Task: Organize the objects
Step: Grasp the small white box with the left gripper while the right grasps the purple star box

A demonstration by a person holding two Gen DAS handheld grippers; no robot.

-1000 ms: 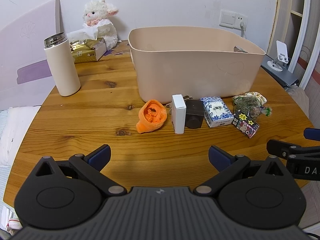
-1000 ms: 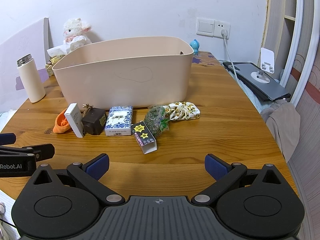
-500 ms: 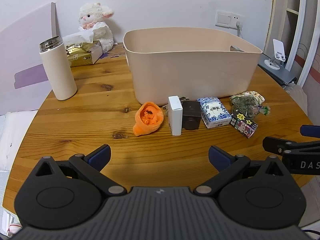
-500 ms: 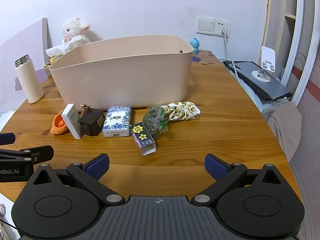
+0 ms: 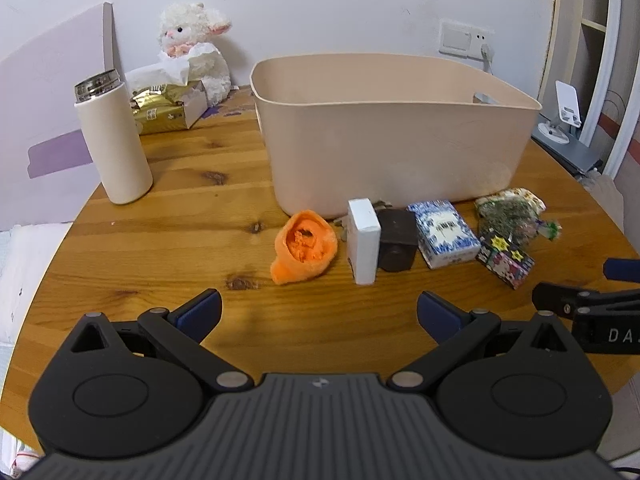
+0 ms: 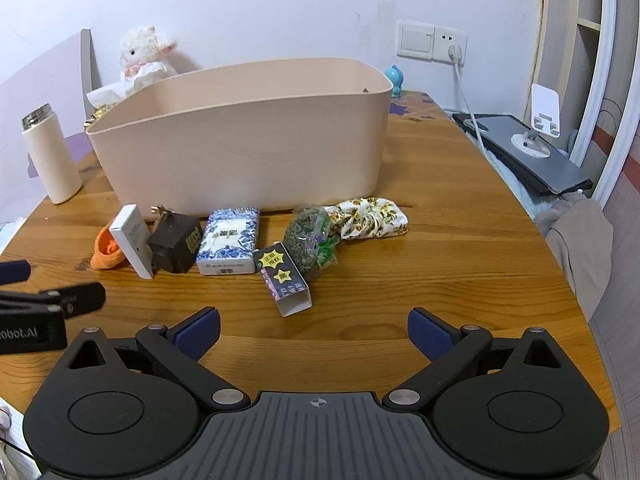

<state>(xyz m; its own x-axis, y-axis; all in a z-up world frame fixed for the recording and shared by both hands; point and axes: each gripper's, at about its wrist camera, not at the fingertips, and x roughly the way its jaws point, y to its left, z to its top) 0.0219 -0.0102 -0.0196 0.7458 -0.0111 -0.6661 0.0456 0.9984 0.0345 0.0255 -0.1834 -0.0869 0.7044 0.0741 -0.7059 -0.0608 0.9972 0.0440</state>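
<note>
Left wrist view: left gripper [image 5: 319,313] low over wooden bench [image 5: 180,216], blue-padded fingers [image 5: 200,312] spread wide, nothing between them. Beige bin [image 5: 392,136] at 12 o'clock, standing on bench. Row of small things just in front of bin's near wall: orange cloth [image 5: 305,246] at 11 o'clock end, then upright white box [image 5: 363,241], dark brown adapter [image 5: 397,246] touching it, blue-and-white patterned box [image 5: 443,234], small star-printed box [image 5: 505,259], green bagged item [image 5: 508,220] at 1 o'clock. White flask [image 5: 113,142] upright at 10 o'clock, well apart from row. Plush lamb [image 5: 194,50] and gold tissue pack [image 5: 166,110] behind, toward 11 o'clock.

Right wrist view: right gripper [image 6: 314,333] also hovering over bench, fingers [image 6: 430,334] wide apart, empty. Star-printed box [image 6: 283,278] lying nearest at 12 o'clock, open end facing camera. Green bagged item [image 6: 310,236] just behind it, touching floral fabric bundle [image 6: 370,218] at 1 o'clock. Patterned box [image 6: 229,241], adapter [image 6: 176,242], white box [image 6: 132,240] and orange cloth [image 6: 106,250] trailing toward 10 o'clock. Left gripper's tip [image 6: 44,308] visible at 9 o'clock. Grey laptop [image 6: 528,156] with white phone stand [image 6: 540,120] at 2 o'clock.
</note>
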